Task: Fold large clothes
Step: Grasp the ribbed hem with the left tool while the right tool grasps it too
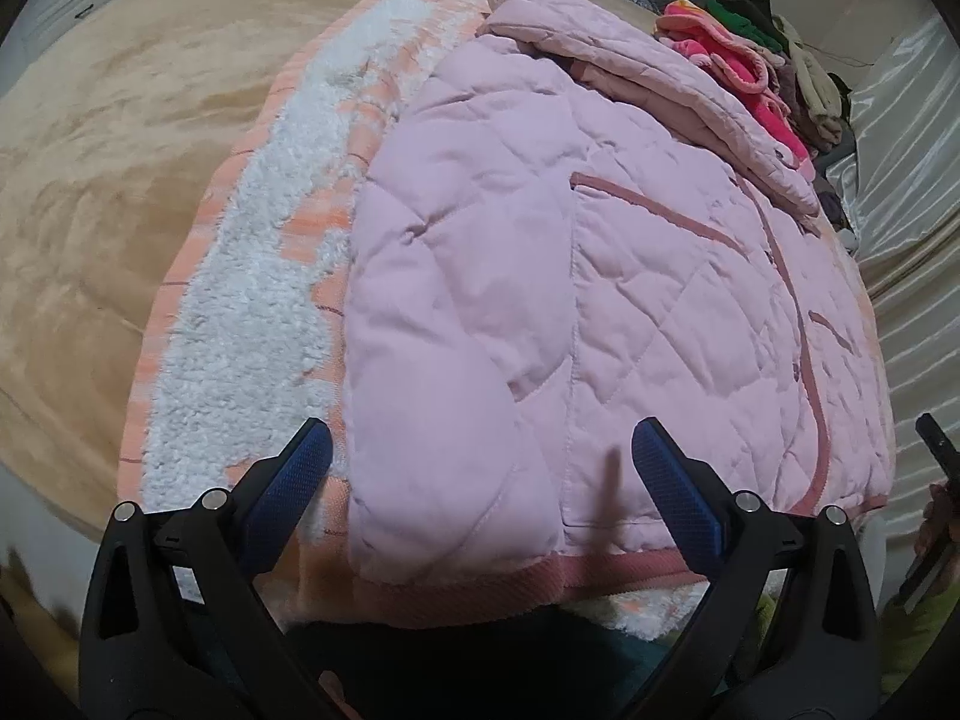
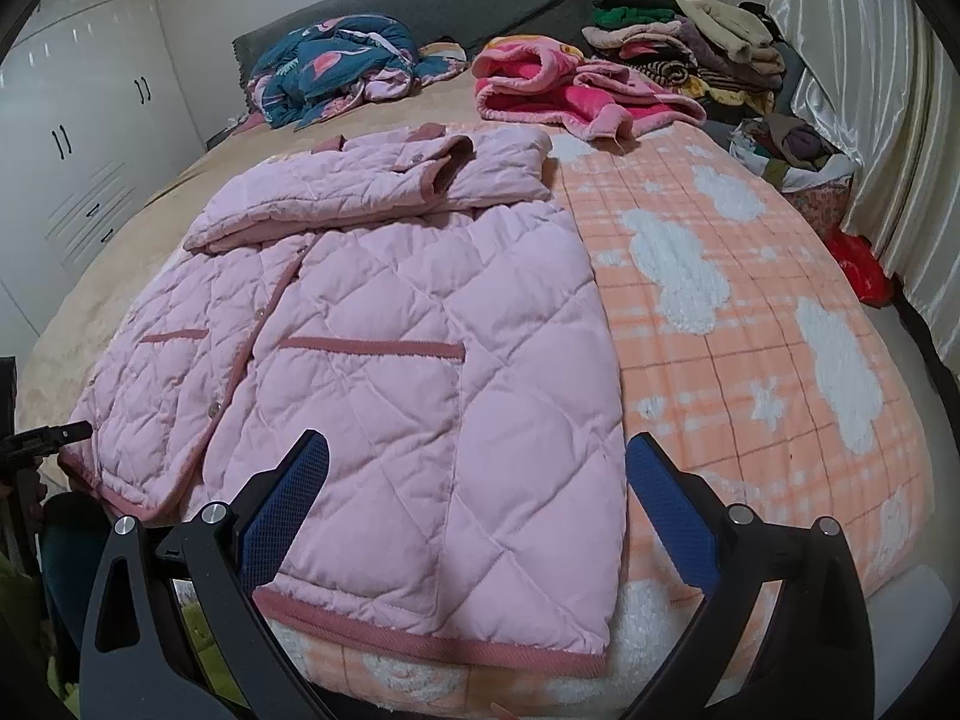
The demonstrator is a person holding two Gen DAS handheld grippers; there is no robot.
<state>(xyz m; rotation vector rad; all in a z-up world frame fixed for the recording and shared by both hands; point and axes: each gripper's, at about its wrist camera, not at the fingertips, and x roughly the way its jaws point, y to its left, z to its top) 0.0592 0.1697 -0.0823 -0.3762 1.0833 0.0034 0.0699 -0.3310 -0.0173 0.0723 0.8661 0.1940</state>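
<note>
A pink quilted jacket (image 1: 600, 276) (image 2: 384, 324) with darker pink trim lies flat, front up, on an orange checked blanket with white clouds (image 2: 750, 312). Its sleeves are folded across the chest at the far end. My left gripper (image 1: 480, 468) stands open just above the jacket's near left hem corner, holding nothing. My right gripper (image 2: 477, 480) is open too, its fingers spread over the near right hem corner, empty. The right gripper's tool shows at the right edge of the left wrist view, and the left one at the left edge of the right wrist view.
The bed carries a tan cover (image 1: 120, 150), a crumpled teal patterned garment (image 2: 336, 66), a bright pink fleece garment (image 2: 570, 90) and a stack of folded clothes (image 2: 678, 42) at the far right. White wardrobes (image 2: 78, 120) stand left; a shiny curtain (image 2: 870, 90) hangs right.
</note>
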